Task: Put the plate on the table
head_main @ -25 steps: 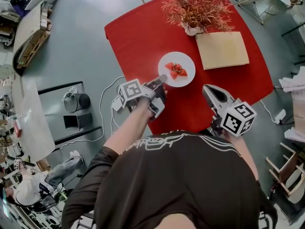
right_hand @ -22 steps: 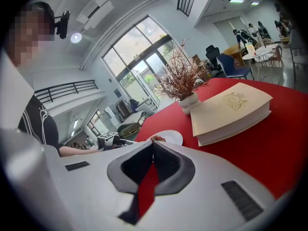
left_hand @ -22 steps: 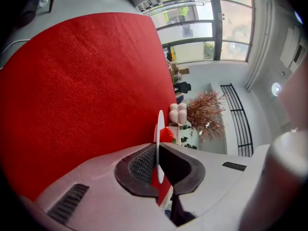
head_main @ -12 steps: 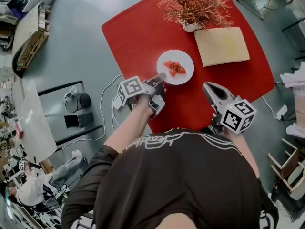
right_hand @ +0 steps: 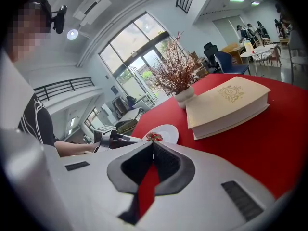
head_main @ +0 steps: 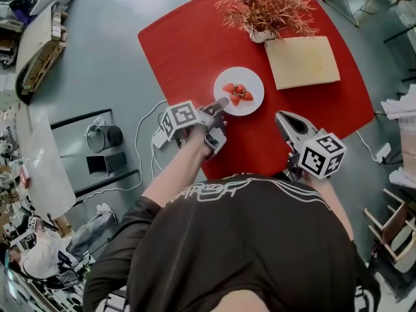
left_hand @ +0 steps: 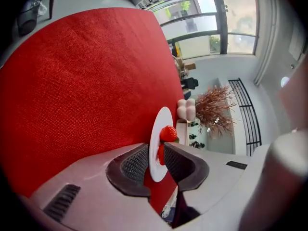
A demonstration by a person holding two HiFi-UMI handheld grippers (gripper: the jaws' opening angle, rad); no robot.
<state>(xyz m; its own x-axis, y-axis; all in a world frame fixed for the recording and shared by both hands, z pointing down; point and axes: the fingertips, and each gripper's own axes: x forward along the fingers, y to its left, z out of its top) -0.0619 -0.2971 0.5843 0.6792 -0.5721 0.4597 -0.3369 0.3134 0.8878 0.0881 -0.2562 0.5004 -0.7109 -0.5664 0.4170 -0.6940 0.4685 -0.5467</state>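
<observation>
White plate (head_main: 239, 91) on table (head_main: 182, 44) | near-left rim lay between left gripper's (head_main: 221, 104) opening jaws | right gripper (head_main: 281, 117) closed, empty

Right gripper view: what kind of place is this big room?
Probably a big office lounge or café area, not a home. It has tall windows, an upstairs balcony railing, and more tables with chairs behind the red table.
</observation>
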